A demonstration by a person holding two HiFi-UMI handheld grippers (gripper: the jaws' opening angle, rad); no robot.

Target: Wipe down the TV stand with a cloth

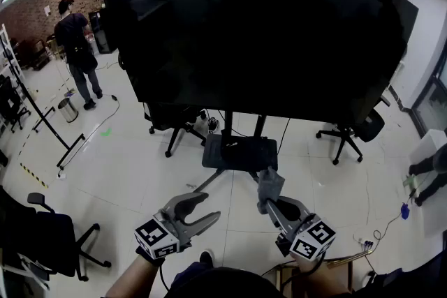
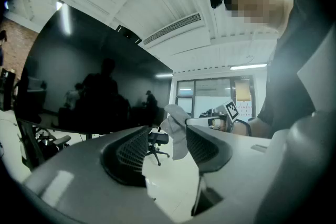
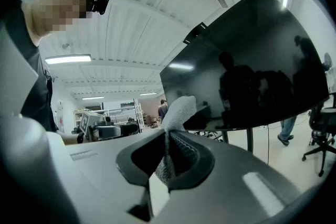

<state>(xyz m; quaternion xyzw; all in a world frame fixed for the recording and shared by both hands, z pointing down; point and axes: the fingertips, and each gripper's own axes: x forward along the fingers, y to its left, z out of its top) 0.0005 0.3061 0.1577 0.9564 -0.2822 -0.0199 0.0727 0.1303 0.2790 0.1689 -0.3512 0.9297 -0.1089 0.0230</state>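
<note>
A big dark TV (image 1: 258,24) stands on a wheeled stand whose dark shelf (image 1: 239,152) sits low under the screen. My right gripper (image 1: 268,202) is shut on a grey cloth (image 1: 269,185), which sticks up from the jaws just in front of that shelf. In the right gripper view the cloth (image 3: 176,118) is pinched between the closed jaws, the TV (image 3: 252,76) to the right. My left gripper (image 1: 204,209) is open and empty, to the left of the right one. In the left gripper view the cloth (image 2: 176,128) shows beyond its gap.
Office chairs stand under the TV (image 1: 171,123), at the right (image 1: 353,132) and at the near left (image 1: 49,237). A person (image 1: 77,52) stands far left beside a small bin (image 1: 68,109). Cables and a power strip (image 1: 363,242) lie on the white floor at right.
</note>
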